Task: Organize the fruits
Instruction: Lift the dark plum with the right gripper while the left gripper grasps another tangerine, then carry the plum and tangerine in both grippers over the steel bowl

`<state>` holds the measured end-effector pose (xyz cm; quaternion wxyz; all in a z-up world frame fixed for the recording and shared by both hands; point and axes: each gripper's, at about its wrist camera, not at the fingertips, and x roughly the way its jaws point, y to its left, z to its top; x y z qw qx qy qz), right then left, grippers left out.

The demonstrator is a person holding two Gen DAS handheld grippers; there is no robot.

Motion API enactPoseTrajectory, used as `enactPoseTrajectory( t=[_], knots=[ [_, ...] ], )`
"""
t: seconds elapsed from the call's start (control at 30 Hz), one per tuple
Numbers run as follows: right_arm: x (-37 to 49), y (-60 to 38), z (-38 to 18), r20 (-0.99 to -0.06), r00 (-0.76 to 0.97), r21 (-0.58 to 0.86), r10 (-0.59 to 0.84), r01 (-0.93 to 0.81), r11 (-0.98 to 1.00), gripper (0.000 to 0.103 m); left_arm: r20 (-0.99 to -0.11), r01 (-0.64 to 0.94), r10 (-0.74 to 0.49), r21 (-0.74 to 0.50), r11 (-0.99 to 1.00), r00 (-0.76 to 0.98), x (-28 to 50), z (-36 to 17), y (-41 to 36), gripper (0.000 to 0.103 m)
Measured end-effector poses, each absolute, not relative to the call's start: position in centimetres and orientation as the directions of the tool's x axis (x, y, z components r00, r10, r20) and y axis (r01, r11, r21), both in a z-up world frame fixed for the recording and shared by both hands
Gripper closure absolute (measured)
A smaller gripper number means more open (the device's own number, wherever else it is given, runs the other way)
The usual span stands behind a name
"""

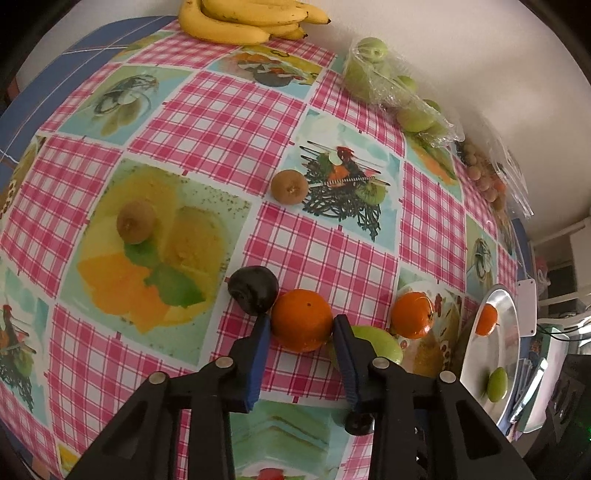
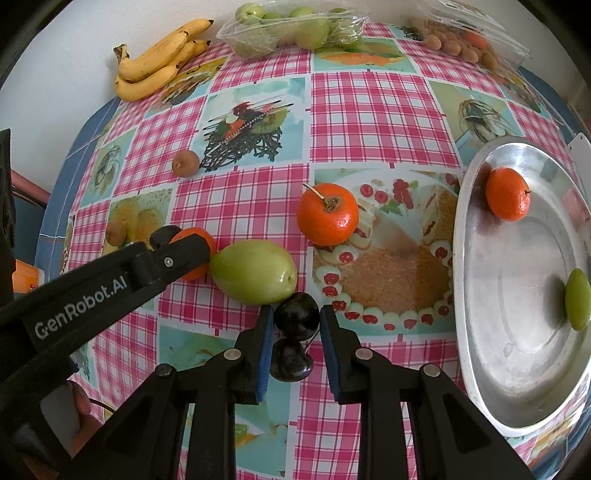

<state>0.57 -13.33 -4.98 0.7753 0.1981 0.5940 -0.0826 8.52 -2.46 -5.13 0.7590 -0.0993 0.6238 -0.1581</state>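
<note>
Left wrist view: the left hand-held gripper (image 1: 301, 325) has its blue pads against both sides of one orange (image 1: 302, 319), closed on it where it sits on the bench (image 1: 229, 122). A dark plum (image 1: 253, 289) touches that orange on its left; a green fruit (image 1: 384, 341) lies behind the right finger. Counted here: three oranges, the second orange (image 1: 412, 314) loose on the cloth and the third orange (image 1: 487, 319) on the metal plate (image 1: 511, 354), with one small green fruit (image 1: 496, 383) beside it. Two kiwis lie apart, the near kiwi (image 1: 136, 221) and the far kiwi (image 1: 289, 186). One bunch of bananas (image 1: 243, 18), one wrapped tray of green fruits (image 1: 391, 88) and one clear box of small brown fruits (image 1: 487, 177) line the white wall.

Right wrist view: the right hand-held gripper (image 2: 296, 317) is closed narrowly on a dark plum (image 2: 297, 314); a second dark plum (image 2: 290, 362) lies just below it between the fingers. The other gripper's arm (image 2: 110, 280) reaches in from the left over its orange (image 2: 195, 254), which touches the large green fruit (image 2: 255, 271). The bench wears a pink checked cloth printed with food pictures over a blue surface; a plain white wall stands behind.
</note>
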Motion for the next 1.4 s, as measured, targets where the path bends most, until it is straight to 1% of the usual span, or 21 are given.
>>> enactPoseTrajectory(
  t=[0.23,0.5,0.7,1.13,1.4],
  knots=[
    [0.2,-13.4,-3.9,-0.946,0.304,0.221,0.109,0.362,0.906,0.077,-0.901,0.115,-0.389,-0.373,0.921,0.192,8.4,-3.9,-2.0,0.067],
    [-0.7,-14.2,-0.7,-0.914,0.392,0.255,0.102,0.363,0.896,0.077,-0.875,0.119,-0.42,-0.403,0.907,0.24,8.3,-1.3,-1.2,0.067],
    [-1.1,-14.3,1.1,-0.895,0.437,0.264,0.089,0.359,0.895,0.077,-0.868,0.117,-0.42,-0.403,0.908,0.266,8.3,-0.3,-1.0,0.067],
    [-1.7,-15.8,0.6,-0.898,0.431,0.278,0.091,0.395,0.876,0.077,-0.878,0.106,-0.382,-0.367,0.924,0.287,8.1,-0.3,-1.0,0.067],
    [-3.2,-19.2,0.5,-0.899,0.432,0.295,0.074,0.471,0.831,0.077,-0.881,0.154,-0.378,-0.347,0.925,0.284,7.5,0.1,-3.0,0.067]
  ],
)
